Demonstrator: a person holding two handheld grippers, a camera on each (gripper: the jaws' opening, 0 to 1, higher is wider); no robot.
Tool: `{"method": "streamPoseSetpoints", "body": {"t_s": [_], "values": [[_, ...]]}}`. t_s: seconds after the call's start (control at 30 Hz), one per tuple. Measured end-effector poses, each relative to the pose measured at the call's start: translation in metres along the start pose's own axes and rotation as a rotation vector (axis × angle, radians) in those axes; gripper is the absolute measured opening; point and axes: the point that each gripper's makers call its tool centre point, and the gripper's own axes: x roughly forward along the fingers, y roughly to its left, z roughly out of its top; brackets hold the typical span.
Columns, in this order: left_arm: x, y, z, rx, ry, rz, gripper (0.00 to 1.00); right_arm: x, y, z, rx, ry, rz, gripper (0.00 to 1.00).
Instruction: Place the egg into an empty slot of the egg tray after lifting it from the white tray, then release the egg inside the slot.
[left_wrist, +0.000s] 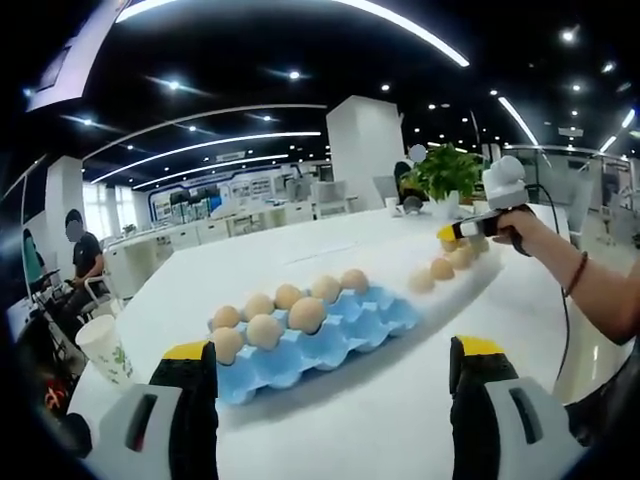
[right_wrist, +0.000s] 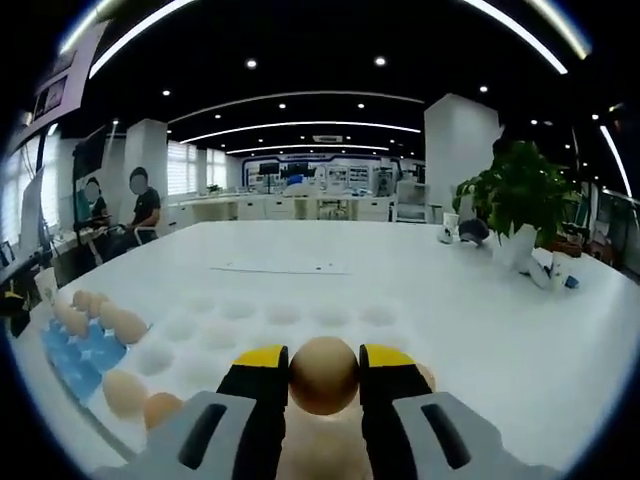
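The right gripper (right_wrist: 323, 378) is pinching a smooth, rounded tan-brown egg (right_wrist: 323, 375) between its yellow-tipped black jaws, holding it above the white moulded tray with round dimples (right_wrist: 262, 318). More brown eggs (right_wrist: 125, 393) are sitting in the white tray's near slots. In the left gripper view, the left gripper (left_wrist: 333, 385) is holding its jaws spread wide with nothing between them, hovering over the white table (left_wrist: 300, 255) just short of the blue moulded egg tray (left_wrist: 345, 330). Eight brown eggs (left_wrist: 307, 314) are sitting in the blue tray's far slots, while its near slots are lying open. The white tray is lying just beside the blue tray's far end, and a person's hand (left_wrist: 520, 228) is holding the right gripper above it.
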Motion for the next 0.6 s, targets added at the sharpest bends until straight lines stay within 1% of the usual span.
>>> {"method": "streamPoseSetpoints", "body": {"t_s": [0.2, 0.53, 0.6], "values": [[-0.002, 0.001, -0.001, 0.001, -0.003, 0.003, 0.99, -0.002, 0.010, 0.001, 0.002, 0.002, 0.022, 0.29], [-0.006, 0.001, -0.002, 0.002, -0.002, 0.004, 0.99, -0.004, 0.036, 0.002, -0.002, 0.007, 0.067, 0.29], [-0.007, 0.002, -0.002, 0.001, -0.003, 0.006, 0.99, -0.005, 0.045, 0.003, -0.004, 0.007, 0.084, 0.29]]}}
